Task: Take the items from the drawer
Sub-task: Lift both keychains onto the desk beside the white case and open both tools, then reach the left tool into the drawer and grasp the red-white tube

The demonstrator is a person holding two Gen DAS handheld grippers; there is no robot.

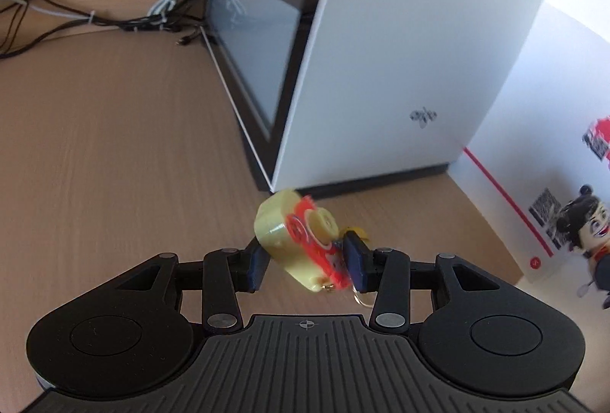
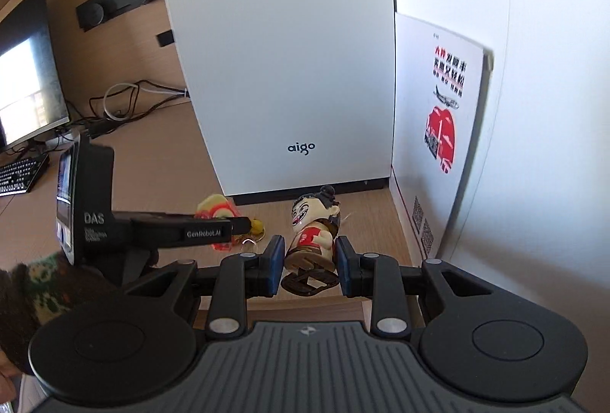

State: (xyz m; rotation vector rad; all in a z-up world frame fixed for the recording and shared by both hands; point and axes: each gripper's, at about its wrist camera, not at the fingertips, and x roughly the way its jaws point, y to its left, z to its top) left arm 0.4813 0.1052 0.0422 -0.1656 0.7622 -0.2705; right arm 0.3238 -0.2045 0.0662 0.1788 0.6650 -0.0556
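In the left wrist view my left gripper (image 1: 308, 258) is shut on a pale yellow and red toy (image 1: 301, 241) with a small metal ring, and holds it a little above the wooden desk (image 1: 114, 146). The toy is motion-blurred. The right wrist view shows this gripper (image 2: 238, 224) from the side, with the toy (image 2: 213, 208) at its tip. My right gripper (image 2: 310, 264) is shut on a small figurine (image 2: 314, 233) with a black hair bun and a red garment. The figurine tilts slightly, its dark base low over the desk. It also shows at the right edge of the left wrist view as figurine (image 1: 583, 226).
A white aigo computer case (image 2: 282, 50) with a glass side panel (image 1: 259, 31) stands just behind both items. A printed leaflet (image 2: 438, 108) leans on the white wall at right. Cables (image 1: 76, 20), a monitor (image 2: 26, 77) and a keyboard (image 2: 19, 176) lie to the left. A patterned sleeve (image 2: 38, 283) is at lower left.
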